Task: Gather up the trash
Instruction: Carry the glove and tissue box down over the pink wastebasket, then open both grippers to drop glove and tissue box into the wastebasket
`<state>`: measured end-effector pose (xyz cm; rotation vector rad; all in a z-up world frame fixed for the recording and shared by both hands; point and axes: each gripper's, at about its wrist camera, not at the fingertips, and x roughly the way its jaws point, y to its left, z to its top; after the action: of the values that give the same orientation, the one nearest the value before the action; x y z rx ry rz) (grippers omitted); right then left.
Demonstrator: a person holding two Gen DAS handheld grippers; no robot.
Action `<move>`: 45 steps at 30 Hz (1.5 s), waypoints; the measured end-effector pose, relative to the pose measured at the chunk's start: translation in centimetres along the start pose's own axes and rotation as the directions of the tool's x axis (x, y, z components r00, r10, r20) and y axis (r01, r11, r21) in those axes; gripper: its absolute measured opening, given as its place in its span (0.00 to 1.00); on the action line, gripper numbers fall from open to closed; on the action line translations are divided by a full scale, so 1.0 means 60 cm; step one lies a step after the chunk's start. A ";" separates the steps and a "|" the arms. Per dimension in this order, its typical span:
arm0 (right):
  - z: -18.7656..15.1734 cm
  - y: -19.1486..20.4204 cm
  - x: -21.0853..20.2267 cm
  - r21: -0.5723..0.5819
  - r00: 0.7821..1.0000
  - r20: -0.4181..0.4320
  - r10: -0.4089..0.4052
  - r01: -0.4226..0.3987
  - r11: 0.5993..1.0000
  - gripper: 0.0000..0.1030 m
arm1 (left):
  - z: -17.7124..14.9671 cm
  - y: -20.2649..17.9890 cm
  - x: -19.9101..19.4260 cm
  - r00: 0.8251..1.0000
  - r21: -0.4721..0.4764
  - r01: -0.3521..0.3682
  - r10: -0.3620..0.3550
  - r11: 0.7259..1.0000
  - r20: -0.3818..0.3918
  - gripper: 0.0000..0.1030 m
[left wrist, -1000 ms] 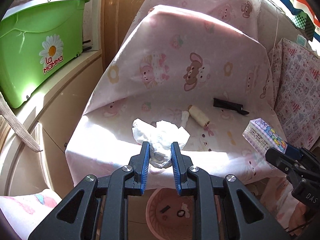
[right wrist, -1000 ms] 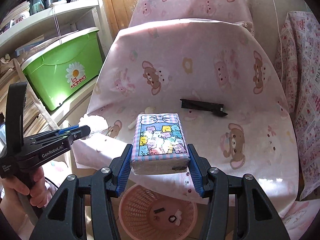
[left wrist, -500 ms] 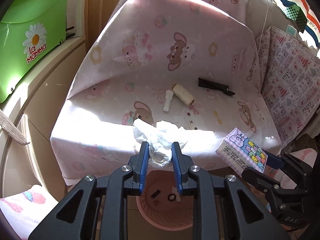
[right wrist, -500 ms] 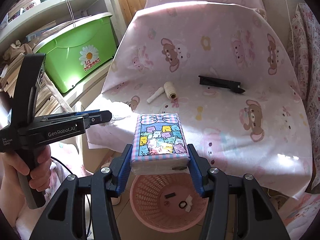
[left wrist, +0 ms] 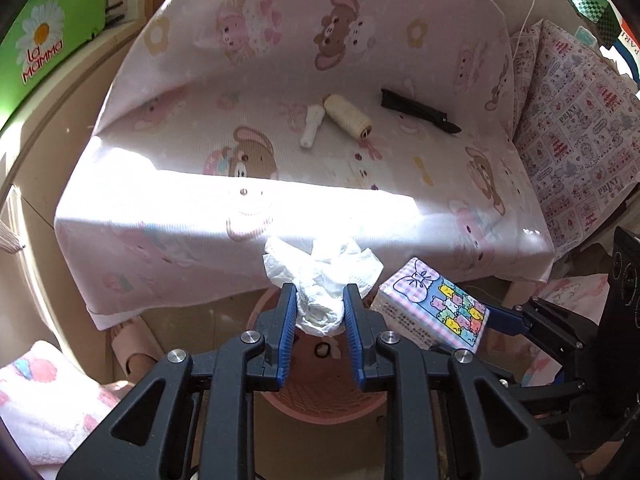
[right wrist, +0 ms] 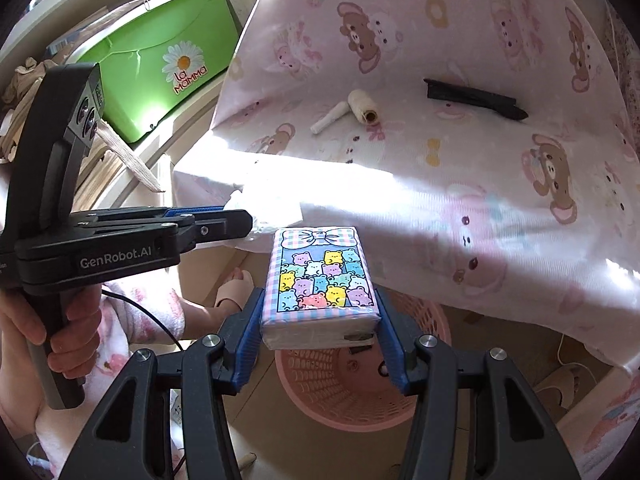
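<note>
Both lower and tipped more steeply than a second ago, now over the round pink plastic basket (right wrist: pixel 352 384) instead of the pink bear-print cover (left wrist: pixel 360 168). Left gripper (left wrist: pixel 320 312) pinching crumpled white tissue paper (left wrist: pixel 320 280); right gripper (right wrist: pixel 320 320) clamped on rectangular bear-print tissue pack (right wrist: pixel 320 272), long axis running away from camera, bow end farthest.

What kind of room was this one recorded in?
Most likely a lived-in home room, perhaps a bedroom or child's room: a chair draped in pink bear-print cloth, a green lidded storage box on a cluttered shelf, and a pink plastic waste basket on the floor.
</note>
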<state>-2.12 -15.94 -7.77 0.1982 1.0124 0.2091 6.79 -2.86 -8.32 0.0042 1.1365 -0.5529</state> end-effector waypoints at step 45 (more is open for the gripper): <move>-0.116 -0.058 0.265 -0.080 0.879 -0.405 -0.253 0.241 0.967 0.54 | -0.075 0.044 0.245 0.882 -0.152 -0.141 0.054 0.978 -0.469 0.35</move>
<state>0.40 -14.60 -25.26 -0.0062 1.4451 0.0290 8.47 -5.44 -23.59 0.0373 1.6446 -0.3608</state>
